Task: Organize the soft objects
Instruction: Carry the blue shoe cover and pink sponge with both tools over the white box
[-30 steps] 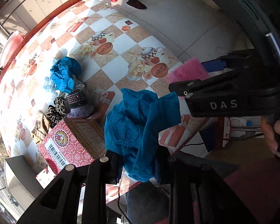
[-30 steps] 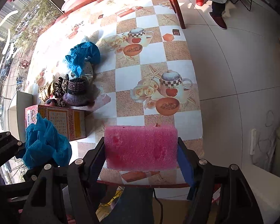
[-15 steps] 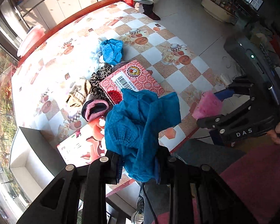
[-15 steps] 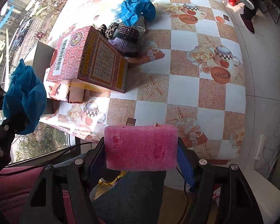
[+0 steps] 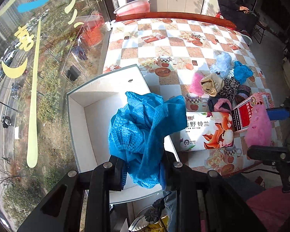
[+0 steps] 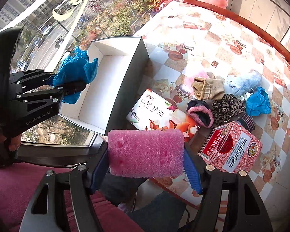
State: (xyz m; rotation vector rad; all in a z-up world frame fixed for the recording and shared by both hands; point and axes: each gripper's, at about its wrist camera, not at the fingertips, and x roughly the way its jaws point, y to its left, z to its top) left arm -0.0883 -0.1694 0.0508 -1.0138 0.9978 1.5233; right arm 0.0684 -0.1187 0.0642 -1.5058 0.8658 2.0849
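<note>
One white box (image 5: 98, 104) sits beside the table, nothing resting in it; our left gripper (image 5: 143, 166) clenches one blue cloth (image 5: 145, 127) above it. Our right gripper (image 6: 146, 172) grasps one pink sponge (image 6: 146, 152) off the table's edge (image 6: 183, 191). We count two cartons.
</note>
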